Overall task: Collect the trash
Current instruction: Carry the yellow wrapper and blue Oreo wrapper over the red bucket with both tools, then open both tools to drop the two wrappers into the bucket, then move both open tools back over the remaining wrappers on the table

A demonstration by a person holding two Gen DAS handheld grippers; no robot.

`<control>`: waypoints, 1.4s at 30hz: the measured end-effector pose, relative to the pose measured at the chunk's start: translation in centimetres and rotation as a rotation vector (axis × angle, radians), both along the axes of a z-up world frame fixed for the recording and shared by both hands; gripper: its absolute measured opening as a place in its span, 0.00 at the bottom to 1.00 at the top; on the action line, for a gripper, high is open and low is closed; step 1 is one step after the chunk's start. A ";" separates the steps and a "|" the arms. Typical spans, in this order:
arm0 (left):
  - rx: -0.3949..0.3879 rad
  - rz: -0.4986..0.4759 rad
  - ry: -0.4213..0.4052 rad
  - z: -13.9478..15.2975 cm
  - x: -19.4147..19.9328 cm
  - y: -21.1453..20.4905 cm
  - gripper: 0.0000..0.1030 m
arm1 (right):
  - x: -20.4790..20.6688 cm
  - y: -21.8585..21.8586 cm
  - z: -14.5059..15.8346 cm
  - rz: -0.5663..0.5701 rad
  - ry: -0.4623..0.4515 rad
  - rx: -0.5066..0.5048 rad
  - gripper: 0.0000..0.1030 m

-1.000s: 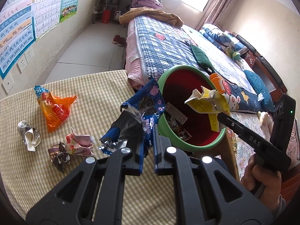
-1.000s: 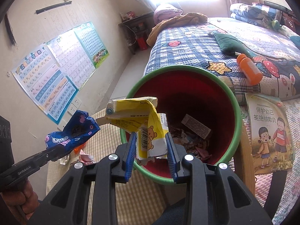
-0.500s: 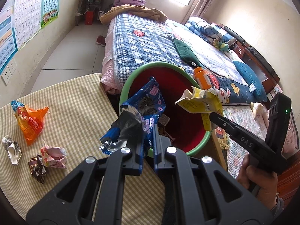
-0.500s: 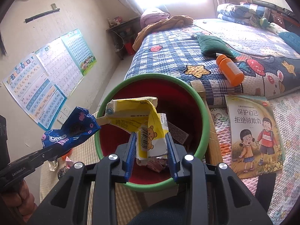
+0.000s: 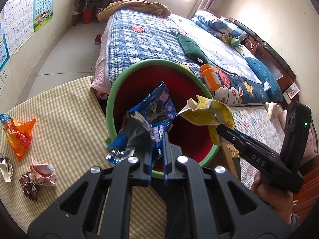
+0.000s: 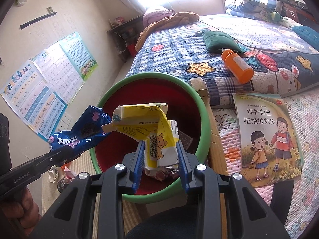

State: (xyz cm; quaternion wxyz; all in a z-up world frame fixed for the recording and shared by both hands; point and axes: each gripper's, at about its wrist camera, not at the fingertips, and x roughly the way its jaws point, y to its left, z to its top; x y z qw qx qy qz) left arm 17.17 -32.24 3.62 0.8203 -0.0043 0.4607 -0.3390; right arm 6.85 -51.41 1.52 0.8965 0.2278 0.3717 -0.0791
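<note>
My left gripper (image 5: 158, 137) is shut on a blue Oreo wrapper (image 5: 153, 115), held over the near rim of the red bin with a green rim (image 5: 139, 67). The same wrapper (image 6: 79, 133) shows at the left of the right wrist view. My right gripper (image 6: 159, 145) is shut on a crushed yellow carton (image 6: 145, 119), which hangs above the bin (image 6: 203, 103). In the left wrist view that carton (image 5: 207, 112) sits over the bin's right side. Scraps lie in the bin's bottom.
On the checked tablecloth (image 5: 65, 109) lie an orange wrapper (image 5: 19, 135), a pink crumpled wrapper (image 5: 42, 172), a dark wrapper (image 5: 29, 187) and a white scrap (image 5: 6, 166). Behind the bin stands a bed with an orange bottle (image 6: 237, 65). A picture book (image 6: 267, 135) lies at the right.
Both grippers have moved toward the bin with their loads. The Oreo wrapper now hangs over the bin's opening, and the table trash has slid left in the left wrist view.
</note>
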 end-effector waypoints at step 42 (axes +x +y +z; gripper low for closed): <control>-0.028 0.269 -0.023 0.9 -0.9 12.4 0.95 | 0.4 7.6 1.8 0.125 0.000 -0.102 0.93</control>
